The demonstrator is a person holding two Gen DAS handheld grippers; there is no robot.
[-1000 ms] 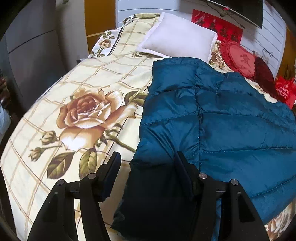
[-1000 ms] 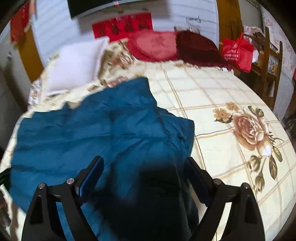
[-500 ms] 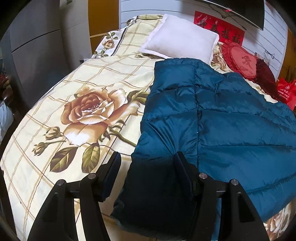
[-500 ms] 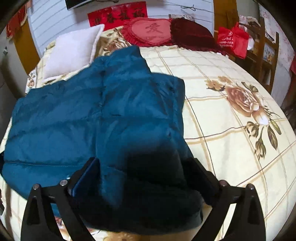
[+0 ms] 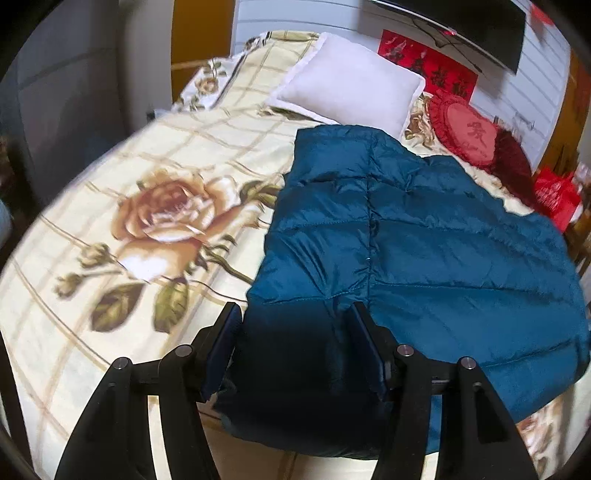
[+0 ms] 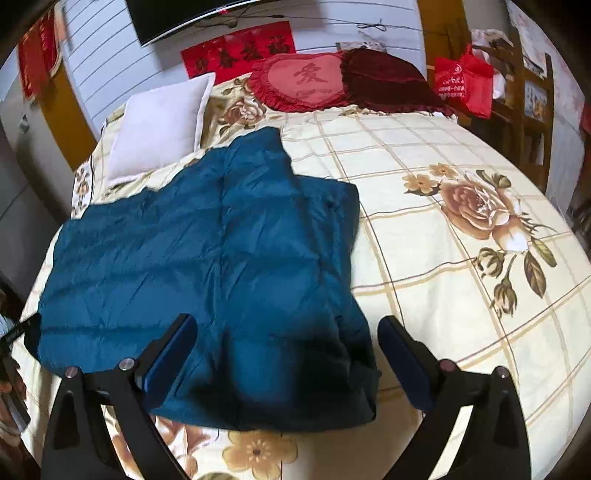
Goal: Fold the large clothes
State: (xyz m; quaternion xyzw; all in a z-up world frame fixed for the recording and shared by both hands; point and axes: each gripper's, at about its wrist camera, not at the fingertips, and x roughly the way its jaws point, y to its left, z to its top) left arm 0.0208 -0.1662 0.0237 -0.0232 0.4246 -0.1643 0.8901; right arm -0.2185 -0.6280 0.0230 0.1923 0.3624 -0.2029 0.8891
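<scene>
Cream bedding [image 5: 110, 369] printed with tan checks and big roses covers a wide bed that fills both views. Behind it run a white slatted wall [image 6: 110, 81], a dark screen [image 6: 177, 14] and a red banner [image 6: 240, 51]; wooden shelving [image 6: 532, 110] stands at 2 o'clock in the right view.

One blue quilted jacket [image 5: 424, 251] lies flat on the bed. Three cushions sit at the head: one white pillow [image 6: 159, 125], one red heart cushion [image 6: 303, 81], one maroon cushion [image 6: 384, 77]. One red bag [image 6: 461, 81] hangs by the shelving.

From the left gripper [image 5: 291, 325] the jacket spreads toward 1 o'clock, and its near dark hem sits between the spread fingers; whether they press it I cannot tell. The right gripper [image 6: 288, 332] gapes wide, holding nothing, with the jacket's near corner between its fingers and the rest stretching toward 11 o'clock.
</scene>
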